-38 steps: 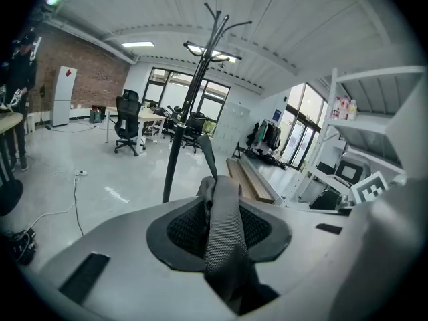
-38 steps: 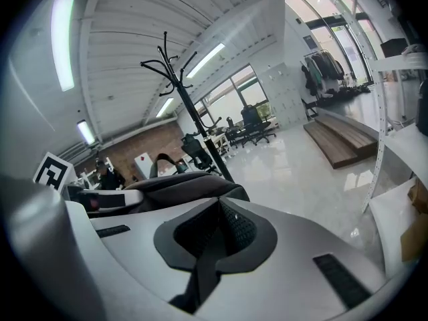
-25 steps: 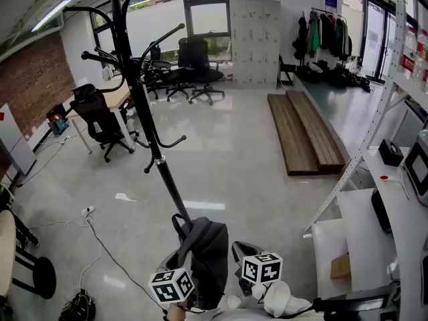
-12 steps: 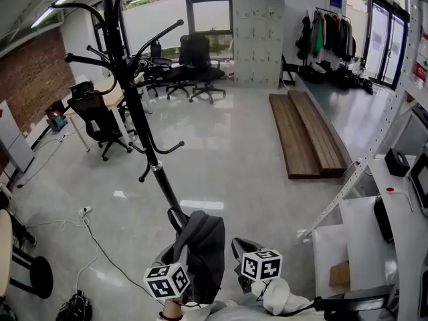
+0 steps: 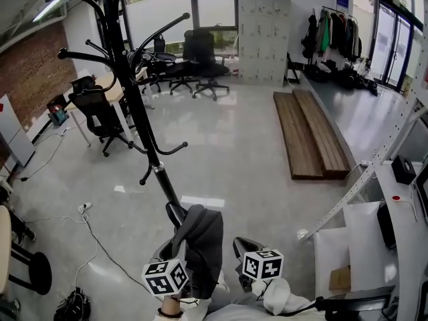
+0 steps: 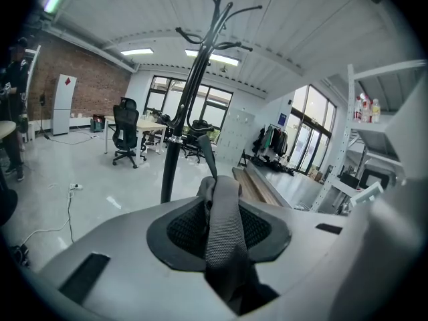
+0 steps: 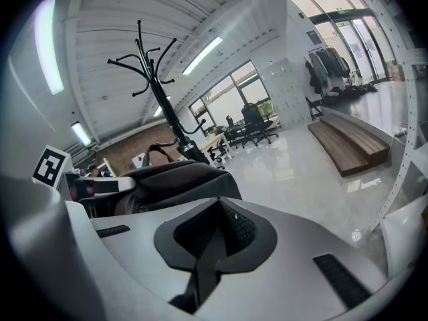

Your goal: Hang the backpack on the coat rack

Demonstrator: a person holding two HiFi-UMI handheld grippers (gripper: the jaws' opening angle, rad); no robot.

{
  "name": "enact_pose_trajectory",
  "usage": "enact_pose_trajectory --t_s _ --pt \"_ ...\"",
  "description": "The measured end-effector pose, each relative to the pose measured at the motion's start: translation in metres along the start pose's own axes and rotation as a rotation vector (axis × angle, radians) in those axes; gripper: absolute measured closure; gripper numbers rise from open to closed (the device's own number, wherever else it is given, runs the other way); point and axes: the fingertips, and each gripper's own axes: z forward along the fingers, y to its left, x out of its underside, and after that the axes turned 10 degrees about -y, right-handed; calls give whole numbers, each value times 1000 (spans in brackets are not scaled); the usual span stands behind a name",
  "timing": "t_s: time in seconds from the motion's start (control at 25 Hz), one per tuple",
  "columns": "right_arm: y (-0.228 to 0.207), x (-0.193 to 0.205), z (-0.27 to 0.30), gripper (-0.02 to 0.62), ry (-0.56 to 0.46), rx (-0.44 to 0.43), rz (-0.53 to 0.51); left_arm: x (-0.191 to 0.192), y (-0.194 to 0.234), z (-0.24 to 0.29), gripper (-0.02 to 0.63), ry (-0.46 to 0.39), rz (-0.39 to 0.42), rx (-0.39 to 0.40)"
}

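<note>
Close in front of me, on the near side of the coat rack [image 5: 144, 132], the backpack [image 5: 200, 246] hangs from my left gripper [image 6: 224, 231]. Its jaws are clenched on the mesh strap [image 6: 224, 199]. Holding it by the strap lets the bag dangle free, so its top can, I judge, be raised over a hook [image 5: 175, 147]. My right gripper [image 7: 217, 236], just right of the bag, is closed on nothing, pads together, kept clear beside it. The hooks stand farther off and higher than the bag, so a lift toward the pole comes next.
</note>
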Motion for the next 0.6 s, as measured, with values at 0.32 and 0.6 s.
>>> enact_pose_trajectory --t_s 0.32,0.6 --pt "-4 -10 32 583 9 -7 -11 -3 10 29 502 18 -12 -3" --pt "-10 -23 66 583 18 -9 -16 -7 12 65 502 38 -12 21"
